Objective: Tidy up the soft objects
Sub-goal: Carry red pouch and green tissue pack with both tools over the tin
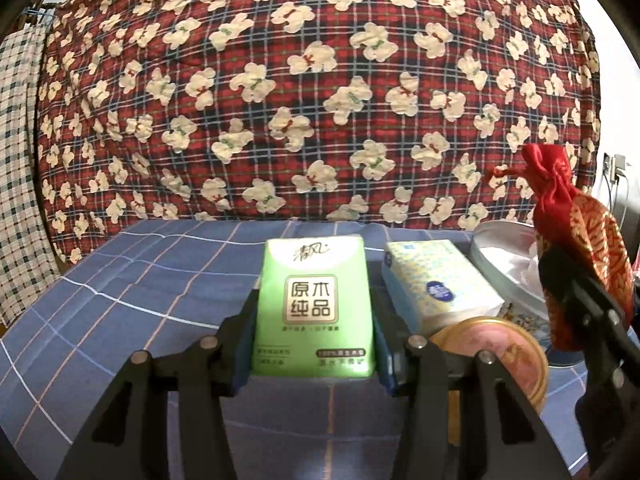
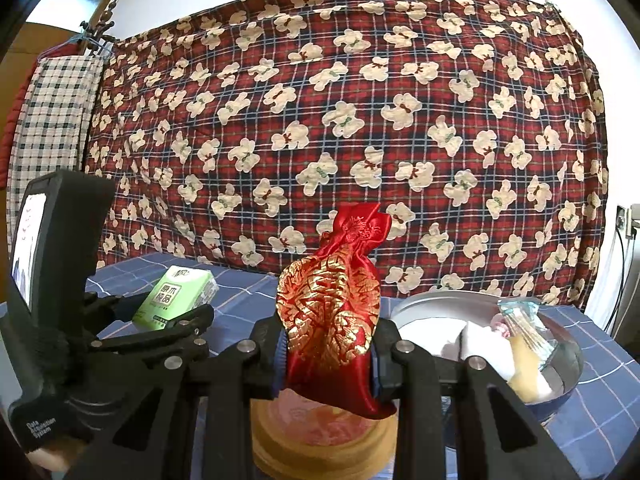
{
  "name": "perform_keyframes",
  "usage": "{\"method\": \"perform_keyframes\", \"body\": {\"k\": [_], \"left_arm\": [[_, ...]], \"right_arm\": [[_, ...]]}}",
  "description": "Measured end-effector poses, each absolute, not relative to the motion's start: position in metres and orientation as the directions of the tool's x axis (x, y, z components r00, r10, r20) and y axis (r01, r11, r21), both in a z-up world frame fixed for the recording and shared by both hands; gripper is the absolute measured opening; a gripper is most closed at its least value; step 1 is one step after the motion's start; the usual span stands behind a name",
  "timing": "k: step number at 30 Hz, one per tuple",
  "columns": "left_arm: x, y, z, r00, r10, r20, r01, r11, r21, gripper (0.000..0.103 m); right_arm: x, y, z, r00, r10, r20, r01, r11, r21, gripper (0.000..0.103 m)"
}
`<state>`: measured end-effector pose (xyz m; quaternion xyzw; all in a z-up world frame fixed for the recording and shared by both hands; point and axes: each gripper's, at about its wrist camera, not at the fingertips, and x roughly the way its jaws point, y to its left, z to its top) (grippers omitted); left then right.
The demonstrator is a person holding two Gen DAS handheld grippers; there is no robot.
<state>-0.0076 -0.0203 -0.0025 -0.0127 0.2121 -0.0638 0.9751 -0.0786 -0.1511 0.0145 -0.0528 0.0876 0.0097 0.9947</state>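
My left gripper (image 1: pixel 314 356) is shut on a green tissue pack (image 1: pixel 314 308) and holds it above the blue checked cloth (image 1: pixel 120 300). The pack also shows in the right wrist view (image 2: pixel 176 298), held by the left gripper (image 2: pixel 168 316). My right gripper (image 2: pixel 326 364) is shut on a red and gold drawstring pouch (image 2: pixel 332 312), held upright above a round gold tin (image 2: pixel 320 440). The pouch shows at the right edge of the left wrist view (image 1: pixel 576 248). A pale yellow and blue tissue pack (image 1: pixel 436 280) lies on the cloth beside the green one.
A round metal basin (image 2: pixel 424 308) at the right holds white soft items and a clear wrapped packet (image 2: pixel 524 324). The gold tin also shows in the left wrist view (image 1: pixel 496 352). A red plaid quilt with cream bears (image 1: pixel 304 92) hangs behind the table.
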Motion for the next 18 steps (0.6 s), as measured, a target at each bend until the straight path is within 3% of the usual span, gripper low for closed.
{"method": "perform_keyframes", "body": {"k": [18], "left_arm": [[-0.014,-0.08,0.011,0.89,-0.226,-0.395,0.226,0.973,-0.047,0.049]], "right_arm": [[-0.092,-0.206,0.016,0.985,-0.079,-0.15,0.065,0.993,-0.098,0.033]]}}
